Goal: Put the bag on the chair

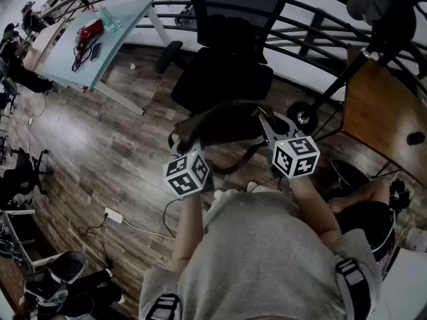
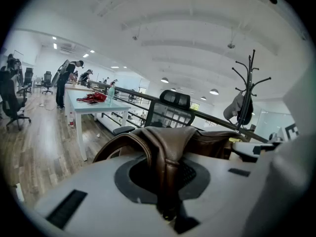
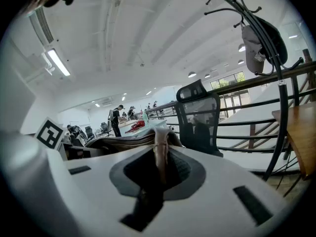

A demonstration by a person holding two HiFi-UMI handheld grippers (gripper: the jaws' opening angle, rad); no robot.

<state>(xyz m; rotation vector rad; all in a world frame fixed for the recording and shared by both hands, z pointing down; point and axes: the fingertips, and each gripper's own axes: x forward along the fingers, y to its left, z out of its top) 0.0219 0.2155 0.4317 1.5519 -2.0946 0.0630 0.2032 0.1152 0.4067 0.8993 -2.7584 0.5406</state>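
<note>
A brown leather bag [image 1: 227,127] hangs between my two grippers, just in front of the black office chair [image 1: 223,79] and about level with its seat. My left gripper [image 1: 181,149] is shut on the bag's left edge; in the left gripper view brown leather [image 2: 165,142] is folded between the jaws [image 2: 167,181]. My right gripper [image 1: 269,127] is shut on the right side, where a strap [image 3: 160,149] is pinched between the jaws [image 3: 159,174]. The chair's mesh back [image 2: 170,111] [image 3: 200,120] stands right behind the bag.
A white table [image 1: 120,25] with a red item stands at the far left. A railing [image 1: 313,19] runs behind the chair. A coat stand [image 1: 373,25] and a wooden desk [image 1: 380,112] are on the right. A power strip and cable [image 1: 112,215] lie on the wooden floor. People [image 2: 66,83] stand far off.
</note>
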